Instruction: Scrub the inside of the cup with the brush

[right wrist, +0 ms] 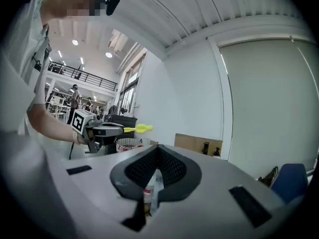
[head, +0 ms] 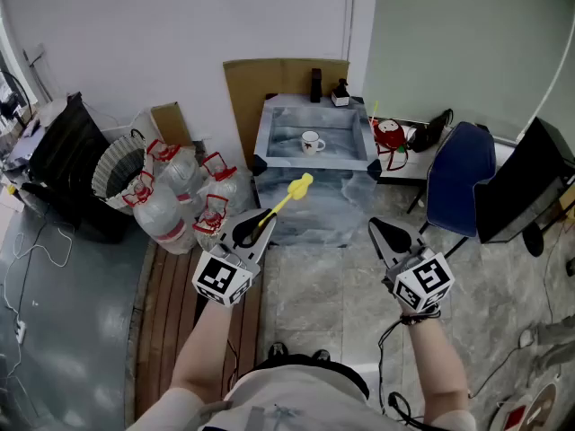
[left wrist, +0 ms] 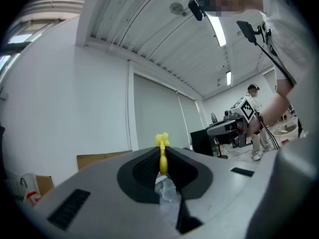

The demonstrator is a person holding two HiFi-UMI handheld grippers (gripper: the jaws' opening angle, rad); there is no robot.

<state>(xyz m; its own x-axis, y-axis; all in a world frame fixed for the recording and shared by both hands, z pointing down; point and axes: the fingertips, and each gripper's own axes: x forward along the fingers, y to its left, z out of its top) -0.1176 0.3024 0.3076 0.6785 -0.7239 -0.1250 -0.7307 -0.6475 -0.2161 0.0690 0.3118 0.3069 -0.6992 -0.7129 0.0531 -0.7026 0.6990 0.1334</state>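
A small white cup stands on the pale blue table ahead of me, well beyond both grippers. My left gripper is shut on the handle of a yellow brush, whose head points up toward the table. In the left gripper view the brush stands clamped between the jaws of that gripper. My right gripper is held at the same height to the right, shut with nothing in it. In the right gripper view its jaws meet, and the left gripper with the brush shows at the left.
Several water jugs with red caps and a wire basket stand left of the table. Cardboard leans behind it. A blue chair and a red object are to the right. Dark bottles sit at the table's back edge.
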